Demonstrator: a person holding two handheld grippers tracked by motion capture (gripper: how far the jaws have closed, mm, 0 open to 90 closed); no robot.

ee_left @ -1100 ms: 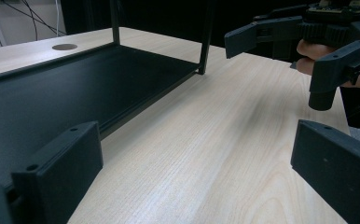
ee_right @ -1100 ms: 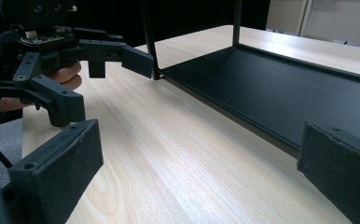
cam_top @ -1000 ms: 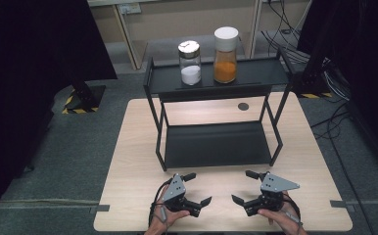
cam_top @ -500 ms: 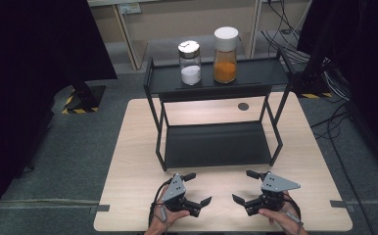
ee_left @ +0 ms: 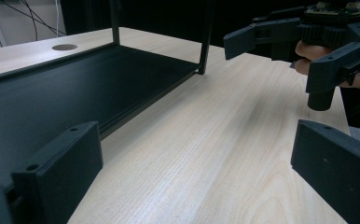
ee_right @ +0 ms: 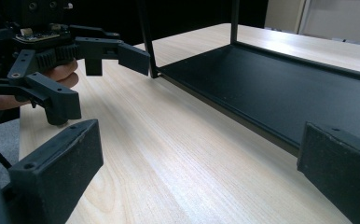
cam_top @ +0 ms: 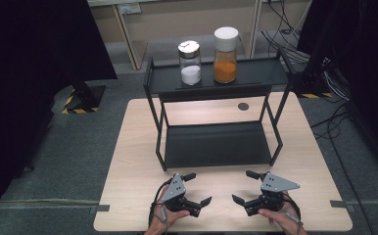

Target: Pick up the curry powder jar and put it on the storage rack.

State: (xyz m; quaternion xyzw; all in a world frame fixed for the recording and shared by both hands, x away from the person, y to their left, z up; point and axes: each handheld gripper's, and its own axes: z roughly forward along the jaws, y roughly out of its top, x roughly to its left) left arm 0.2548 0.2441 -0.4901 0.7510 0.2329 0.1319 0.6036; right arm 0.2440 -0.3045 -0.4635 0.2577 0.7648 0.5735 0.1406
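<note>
A black two-tier metal rack (cam_top: pixel 216 144) stands on the light wooden table (cam_top: pixel 128 147). Its top shelf carries a glass jar of white powder (cam_top: pixel 190 63) and a taller white-lidded jar of orange contents (cam_top: pixel 225 51). My left gripper (cam_top: pixel 199 188) and right gripper (cam_top: pixel 242 186) rest low near the table's front edge, facing each other, both open and empty. In the left gripper view my own jaws (ee_left: pixel 197 172) stand wide apart, with the right gripper (ee_left: pixel 280 60) beyond them. The right gripper view has its own jaws (ee_right: pixel 199 172) spread, and the left gripper (ee_right: pixel 99 84) opposite.
The rack's lower shelf (ee_left: pixel 52 93) (ee_right: pixel 285 88) is bare, just ahead of both grippers. A round cable hole (cam_top: pixel 243 106) sits in the table behind the rack. Grey floor, black curtains and cables (cam_top: pixel 334 112) surround the table.
</note>
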